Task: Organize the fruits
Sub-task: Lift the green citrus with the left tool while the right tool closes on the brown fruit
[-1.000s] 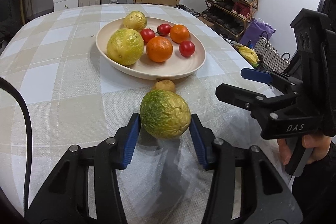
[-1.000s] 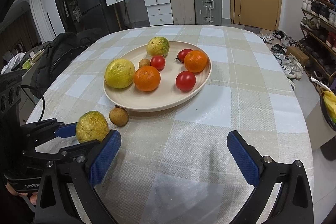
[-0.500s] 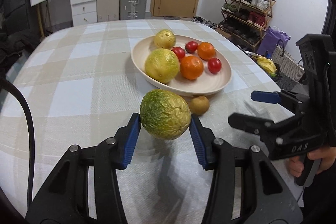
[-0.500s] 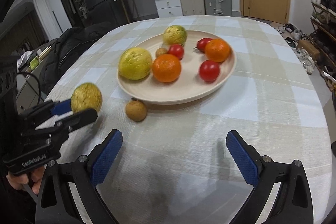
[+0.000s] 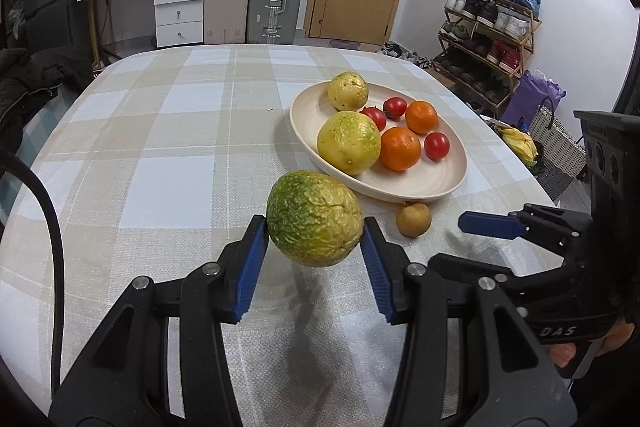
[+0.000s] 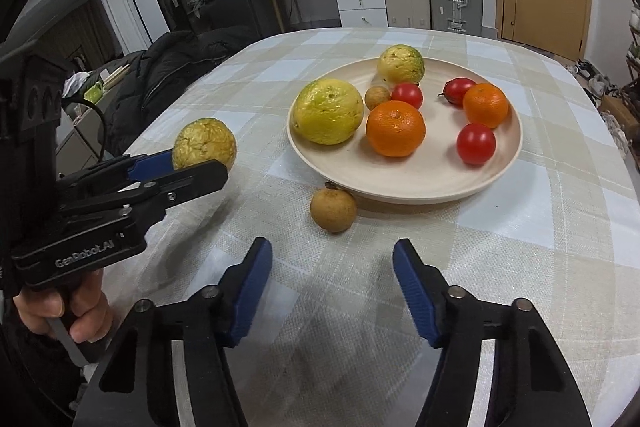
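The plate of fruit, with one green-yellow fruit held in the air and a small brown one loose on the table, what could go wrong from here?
1. The plate is crowded on its near-left side; setting the wrinkled green-yellow fruit there could knock the orange or a tomato rolling.
2. The left tool pinches the round fruit only at its sides; it might slip.
3. The right tool is closing on nothing, short of the small brown fruit; a push could roll it away.

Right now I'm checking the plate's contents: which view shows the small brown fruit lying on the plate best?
The right wrist view. There the small brown fruit sits in plain sight on the plate, between the big yellow fruit and a tomato. In the left wrist view the big yellow fruit hides it.
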{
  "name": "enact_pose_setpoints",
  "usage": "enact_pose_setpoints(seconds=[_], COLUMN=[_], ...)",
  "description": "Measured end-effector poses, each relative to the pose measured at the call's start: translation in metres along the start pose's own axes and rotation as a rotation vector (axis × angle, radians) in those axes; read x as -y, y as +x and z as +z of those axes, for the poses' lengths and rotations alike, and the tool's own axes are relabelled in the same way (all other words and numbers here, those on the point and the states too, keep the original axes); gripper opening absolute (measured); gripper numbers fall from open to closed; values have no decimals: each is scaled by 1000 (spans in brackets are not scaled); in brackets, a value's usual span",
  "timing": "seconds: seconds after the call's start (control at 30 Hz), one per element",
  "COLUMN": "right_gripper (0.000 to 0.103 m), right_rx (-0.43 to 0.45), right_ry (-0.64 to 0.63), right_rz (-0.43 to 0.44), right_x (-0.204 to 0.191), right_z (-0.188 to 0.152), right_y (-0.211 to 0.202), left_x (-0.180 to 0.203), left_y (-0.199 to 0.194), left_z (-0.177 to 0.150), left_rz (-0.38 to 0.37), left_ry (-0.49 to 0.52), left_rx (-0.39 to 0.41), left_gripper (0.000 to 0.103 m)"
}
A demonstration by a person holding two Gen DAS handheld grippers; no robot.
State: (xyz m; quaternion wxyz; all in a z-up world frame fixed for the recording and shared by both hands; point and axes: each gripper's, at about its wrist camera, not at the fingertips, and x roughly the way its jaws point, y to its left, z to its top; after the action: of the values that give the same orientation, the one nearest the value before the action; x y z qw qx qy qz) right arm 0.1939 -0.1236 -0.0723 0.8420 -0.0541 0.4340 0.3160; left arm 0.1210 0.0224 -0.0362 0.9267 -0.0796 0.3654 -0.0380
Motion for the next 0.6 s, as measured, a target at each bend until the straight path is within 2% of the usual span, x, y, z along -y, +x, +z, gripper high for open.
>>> enact_pose_setpoints(seconds=[0.27,0.4,0.53,0.6], right_gripper=[57,48,30,27], right_rx=[-19,-17,-16,-13], right_ry=[-13,-31,-45,-48], right_rz=[-6,-29,-69,-76], right_x=[-7,-11,-14,-14], right_z=[7,12,15,14], right_y=[16,22,26,25], left_x=[-3,-2,-1,0], left_y=[-1,-1,1,2], left_z=[1,0,-1,-1], left_rz=[4,3,2,3], left_ry=[-12,-9,-5,-4], left_rx=[4,2,-2,-4], left_gripper=[45,45,45,45])
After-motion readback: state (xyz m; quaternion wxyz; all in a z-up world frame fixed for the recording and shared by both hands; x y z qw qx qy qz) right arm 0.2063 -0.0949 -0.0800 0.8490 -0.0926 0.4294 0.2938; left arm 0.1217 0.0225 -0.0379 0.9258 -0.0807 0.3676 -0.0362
